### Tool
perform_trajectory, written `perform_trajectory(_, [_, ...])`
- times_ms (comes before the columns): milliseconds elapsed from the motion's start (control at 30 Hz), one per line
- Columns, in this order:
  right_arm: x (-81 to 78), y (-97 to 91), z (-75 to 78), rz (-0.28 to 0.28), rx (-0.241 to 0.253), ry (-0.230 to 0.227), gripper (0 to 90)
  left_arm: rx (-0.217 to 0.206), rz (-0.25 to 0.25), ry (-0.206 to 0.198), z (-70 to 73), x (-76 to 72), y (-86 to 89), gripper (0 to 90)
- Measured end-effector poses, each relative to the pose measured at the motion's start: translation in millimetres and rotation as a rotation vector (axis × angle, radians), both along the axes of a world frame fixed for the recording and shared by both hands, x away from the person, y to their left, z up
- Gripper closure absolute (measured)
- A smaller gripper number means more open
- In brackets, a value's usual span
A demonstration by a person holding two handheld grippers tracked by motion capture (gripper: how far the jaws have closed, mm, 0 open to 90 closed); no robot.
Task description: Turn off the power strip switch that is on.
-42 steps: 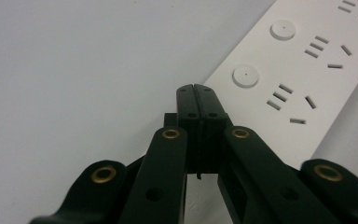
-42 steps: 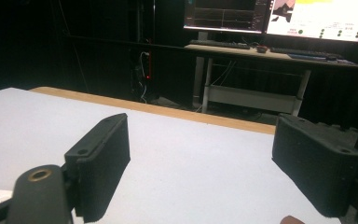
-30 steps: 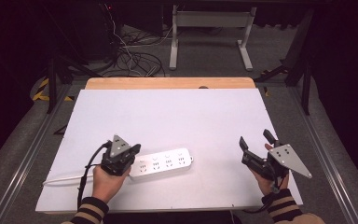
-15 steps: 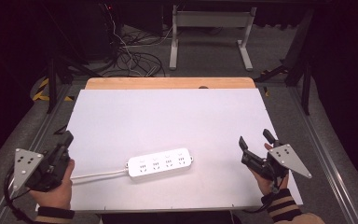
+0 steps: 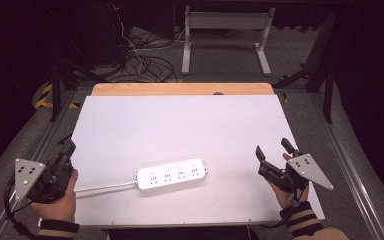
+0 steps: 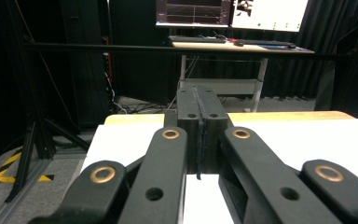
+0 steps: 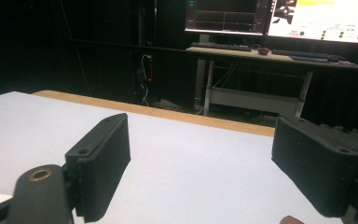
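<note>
Withdrawn from the power strip (image 5: 171, 173), the left gripper (image 5: 66, 156) is parked leftward, jaws together yet just opening, empty. Rightward, the right gripper (image 5: 272, 156) gapes. Cord snagging is risked on re-approach.

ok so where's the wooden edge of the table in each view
High view: the wooden edge runs across the table's far side, above the white sheet.
Left gripper view: a tan band at mid height.
Right gripper view: a band slanting down to the right.
Shared landmark: the pale desk frame just beyond it.
</note>
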State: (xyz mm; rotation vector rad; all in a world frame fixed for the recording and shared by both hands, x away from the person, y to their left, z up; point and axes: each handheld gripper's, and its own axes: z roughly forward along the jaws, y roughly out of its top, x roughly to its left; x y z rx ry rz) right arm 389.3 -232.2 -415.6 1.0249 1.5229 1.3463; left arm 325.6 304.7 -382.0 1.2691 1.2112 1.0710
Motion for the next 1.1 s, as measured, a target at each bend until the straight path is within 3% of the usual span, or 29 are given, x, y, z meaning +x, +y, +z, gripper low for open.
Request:
perform_trajectory(33, [-0.1,0.0,0.0,-0.002,-0.001,0.001,19.7,-0.004,0.010,-0.007,-1.7,1.7,-0.1,56.9])
perform_trajectory(167, [-0.3,0.4,0.0,-0.001,-0.003,0.001,19.7,-0.012,0.058,-0.028,-7.4,8.6,-0.1,10.9])
perform_trajectory(233, [-0.2,0.3,0.0,-0.001,-0.003,0.001,19.7,-0.009,0.056,-0.035,-7.4,9.4,1.1,6.3])
perform_trajectory(300, [-0.2,0.1,0.0,-0.002,-0.002,0.001,19.7,-0.021,0.061,-0.055,-8.4,9.1,1.0,5.3])
perform_trajectory(467, [-0.3,0.1,0.0,-0.002,-0.002,-0.001,19.7,-0.028,0.056,-0.052,-9.6,10.7,1.4,4.4])
perform_trajectory(1100, [0.2,2.0,0.4,0.001,-0.006,-0.003,19.7,-0.039,0.045,-0.014,-11.9,11.4,1.8,5.4])
